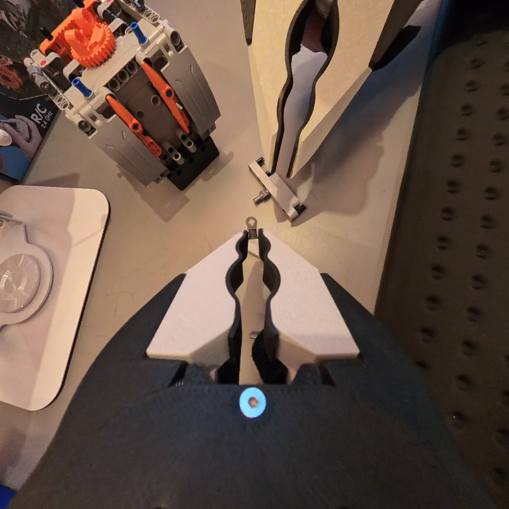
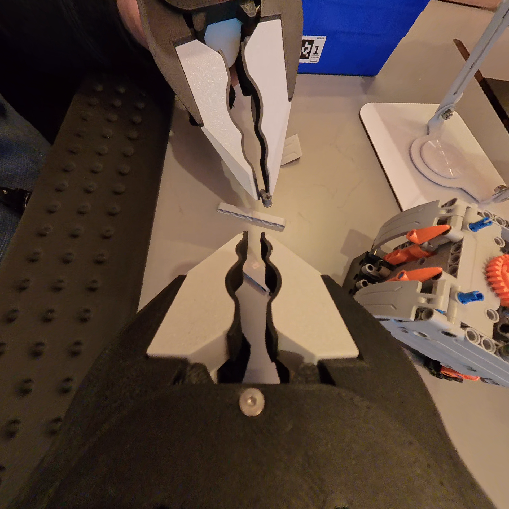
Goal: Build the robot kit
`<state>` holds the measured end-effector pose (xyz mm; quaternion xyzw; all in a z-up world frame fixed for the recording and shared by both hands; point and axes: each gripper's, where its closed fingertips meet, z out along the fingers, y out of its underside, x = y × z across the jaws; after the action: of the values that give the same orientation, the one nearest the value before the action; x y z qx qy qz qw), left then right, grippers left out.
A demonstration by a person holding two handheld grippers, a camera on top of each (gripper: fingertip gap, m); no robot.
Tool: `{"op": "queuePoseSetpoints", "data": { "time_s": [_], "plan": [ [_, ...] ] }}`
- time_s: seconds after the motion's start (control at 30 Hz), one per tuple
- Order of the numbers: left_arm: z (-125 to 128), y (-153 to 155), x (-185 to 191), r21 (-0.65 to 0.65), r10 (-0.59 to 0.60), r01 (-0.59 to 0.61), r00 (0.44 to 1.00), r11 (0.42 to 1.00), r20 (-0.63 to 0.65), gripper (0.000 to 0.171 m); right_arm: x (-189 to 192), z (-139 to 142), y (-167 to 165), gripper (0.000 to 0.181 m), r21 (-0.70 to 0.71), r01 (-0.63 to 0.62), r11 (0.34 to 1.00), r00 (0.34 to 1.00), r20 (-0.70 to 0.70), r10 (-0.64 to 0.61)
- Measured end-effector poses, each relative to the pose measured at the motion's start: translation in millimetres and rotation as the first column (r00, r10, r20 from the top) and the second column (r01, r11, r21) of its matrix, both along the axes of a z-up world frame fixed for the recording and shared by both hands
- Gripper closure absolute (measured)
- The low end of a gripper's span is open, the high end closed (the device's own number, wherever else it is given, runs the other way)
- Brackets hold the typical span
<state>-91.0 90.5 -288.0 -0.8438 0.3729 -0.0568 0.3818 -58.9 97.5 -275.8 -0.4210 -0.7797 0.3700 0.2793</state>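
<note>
The left claw (image 1: 252, 232) pinches a small grey plastic pin (image 1: 252, 223) by its tail; the right claw (image 2: 254, 234), slightly parted and empty, hovers over a flat grey holed beam (image 2: 251, 219) near the table (image 1: 154, 242) edge.

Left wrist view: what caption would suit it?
Left gripper pinches a small grey pin near a grey beam under the right gripper.
</note>
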Motion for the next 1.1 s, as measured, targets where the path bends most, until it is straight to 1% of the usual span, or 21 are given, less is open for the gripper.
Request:
{"op": "queuePoseSetpoints", "data": {
  "time_s": [0.2,0.27,0.33,0.4,0.43,0.47,0.53,0.6,0.67,0.7,0.77,0.83,0.9,0.97,1.03,1.1],
  "plan": [
    [1,-2,-5,-0.007,0.011,-0.011,1.000,1.000,-0.022,0.167,0,-1,-2,0.176,0.011,-0.006,1.000,1.000,-0.001,0.006],
    [0,-2,-18,-0.016,0.060,-0.062,0.996,0.998,-0.069,0.167,0,-1,0,0.176,0.013,0.000,1.000,1.000,0.001,0.000],
    [-10,-11,-21,-0.142,0.071,-0.074,0.997,0.987,-0.030,0.167,1,-2,1,0.176,0.010,0.001,1.000,1.000,0.004,-0.001],
    [-20,-12,-29,-0.178,0.094,-0.100,0.995,0.979,-0.040,0.167,1,-1,1,0.176,0.012,-0.001,1.000,1.000,0.004,0.001],
    [-28,-17,-27,-0.235,0.085,-0.090,0.996,0.968,-0.031,0.167,2,-1,1,0.176,0.011,-0.002,1.000,1.000,0.004,0.002],
    [-33,-18,-27,-0.257,0.087,-0.093,0.996,0.962,-0.036,0.167,2,-2,1,0.176,0.009,-0.003,1.000,1.000,0.005,0.003],
    [-39,-20,-26,-0.271,0.074,-0.085,0.996,0.959,-0.053,0.167,3,-2,2,0.176,0.009,-0.004,1.000,1.000,0.007,0.004],
    [-43,-22,-25,-0.305,0.078,-0.088,0.996,0.948,-0.045,0.162,4,-2,1,0.176,0.005,-0.006,1.000,1.000,0.009,0.006],
    [-42,-25,-29,-0.323,0.087,-0.097,0.995,0.941,-0.048,0.153,5,-1,2,0.176,0.008,-0.006,1.000,1.000,0.008,0.006],
    [-40,-27,-33,-0.320,0.096,-0.113,0.993,0.941,-0.070,0.149,5,0,2,0.176,0.008,-0.005,1.000,1.000,0.004,0.005],
    [-33,-41,-37,-0.347,0.091,-0.112,0.993,0.931,-0.078,0.137,7,2,4,0.176,0.006,-0.001,1.000,1.000,-0.003,0.001],
    [-24,-51,-46,-0.342,0.117,-0.145,0.988,0.928,-0.100,0.137,8,4,5,0.176,0.003,0.000,1.000,1.000,-0.010,0.000],
    [-23,-60,-51,-0.356,0.131,-0.169,0.983,0.919,-0.128,0.140,8,6,4,0.176,0.001,-0.004,1.000,1.000,-0.014,0.005],
    [-28,-64,-54,-0.362,0.136,-0.187,0.977,0.913,-0.162,0.146,8,6,2,0.176,0.008,-0.009,1.000,1.000,-0.013,0.009],
    [-38,-64,-58,-0.372,0.148,-0.215,0.968,0.903,-0.201,0.149,8,5,2,0.176,0.012,-0.010,1.000,1.000,-0.011,0.010],
    [-43,-64,-57,-0.377,0.148,-0.218,0.967,0.900,-0.207,0.156,8,6,2,0.177,0.014,-0.007,1.000,1.000,-0.014,0.007]
  ]
}}
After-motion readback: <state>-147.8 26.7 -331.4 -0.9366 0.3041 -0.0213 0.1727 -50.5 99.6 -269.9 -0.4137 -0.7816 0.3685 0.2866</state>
